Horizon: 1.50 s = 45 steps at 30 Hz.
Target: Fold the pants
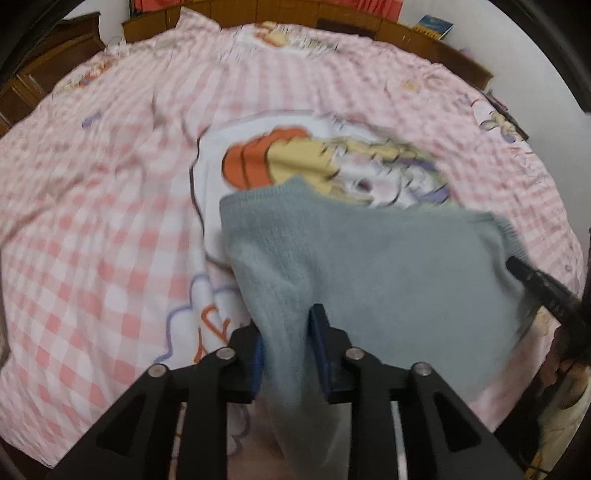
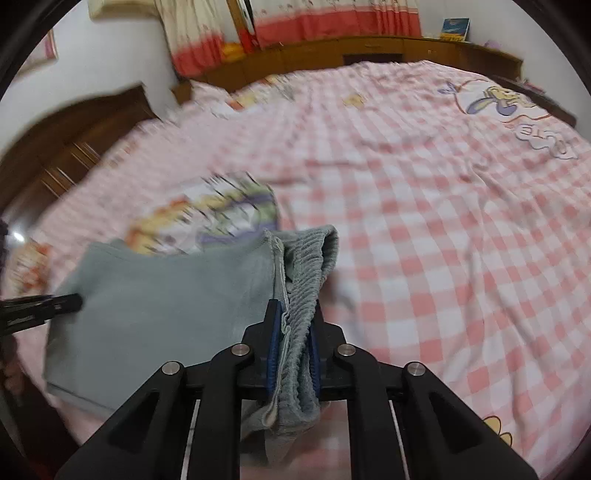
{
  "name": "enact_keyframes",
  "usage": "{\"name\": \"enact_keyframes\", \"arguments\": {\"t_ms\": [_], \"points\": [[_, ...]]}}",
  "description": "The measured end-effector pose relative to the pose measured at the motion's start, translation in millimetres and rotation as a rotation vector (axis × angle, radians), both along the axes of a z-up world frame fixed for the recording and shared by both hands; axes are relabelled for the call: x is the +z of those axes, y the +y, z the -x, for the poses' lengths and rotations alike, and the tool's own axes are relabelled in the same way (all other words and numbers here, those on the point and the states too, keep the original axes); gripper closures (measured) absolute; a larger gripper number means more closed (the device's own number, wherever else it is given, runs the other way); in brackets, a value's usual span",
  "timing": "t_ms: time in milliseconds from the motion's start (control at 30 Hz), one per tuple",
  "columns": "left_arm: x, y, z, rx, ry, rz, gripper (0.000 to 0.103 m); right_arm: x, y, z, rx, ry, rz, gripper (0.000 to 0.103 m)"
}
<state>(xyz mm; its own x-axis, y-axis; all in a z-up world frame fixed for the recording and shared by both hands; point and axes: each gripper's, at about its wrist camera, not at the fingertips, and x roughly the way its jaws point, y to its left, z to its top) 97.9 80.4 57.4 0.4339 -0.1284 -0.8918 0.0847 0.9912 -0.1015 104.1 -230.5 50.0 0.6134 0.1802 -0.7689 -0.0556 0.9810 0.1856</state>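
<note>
We hold the soft, floppy grey pants [image 1: 369,280] above the near edge of the bed [image 1: 92,221], left gripper [image 1: 286,354] clenched on one bunched end, right gripper [image 2: 293,354] clamping the ribbed waistband [image 2: 310,266].

You stood at a wide bed [image 2: 424,221] covered by a pink and white checked sheet [image 1: 110,240] printed with cartoon figures. A dark wooden headboard [image 2: 351,51] ran along its far side, below white walls [image 2: 110,55]. Curtains [image 2: 295,22] with a red band hung behind it. A wooden cabinet [image 2: 74,147] stood at the left, and a blue book [image 2: 455,28] rested on the headboard ledge.
</note>
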Motion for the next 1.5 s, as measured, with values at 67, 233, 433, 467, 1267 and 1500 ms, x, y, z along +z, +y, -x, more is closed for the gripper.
{"name": "enact_keyframes", "arguments": {"t_ms": [67, 233, 433, 467, 1267, 1500], "points": [[-3, 6, 2, 0.016, -0.008, 0.011, 0.065, -8, -4, -3, -0.005, 0.039, 0.017, 0.084], [22, 15, 16, 0.024, -0.057, -0.045, 0.060, -2, -29, -3, -0.011, 0.099, -0.049, 0.080], [55, 6, 16, 0.027, -0.161, 0.037, 0.055, 36, -30, -2, -0.007, 0.018, -0.073, 0.077], [54, 2, 12, 0.024, -0.168, 0.059, 0.055, 39, -24, -5, 0.019, 0.014, -0.085, 0.076], [10, -2, 37, -0.021, -0.015, 0.153, 0.088, 6, 4, -11, 0.062, 0.079, -0.087, 0.083], [-8, 1, 75, 0.041, 0.014, 0.130, 0.088, -26, 8, 30, 0.085, 0.104, -0.047, 0.082]]}}
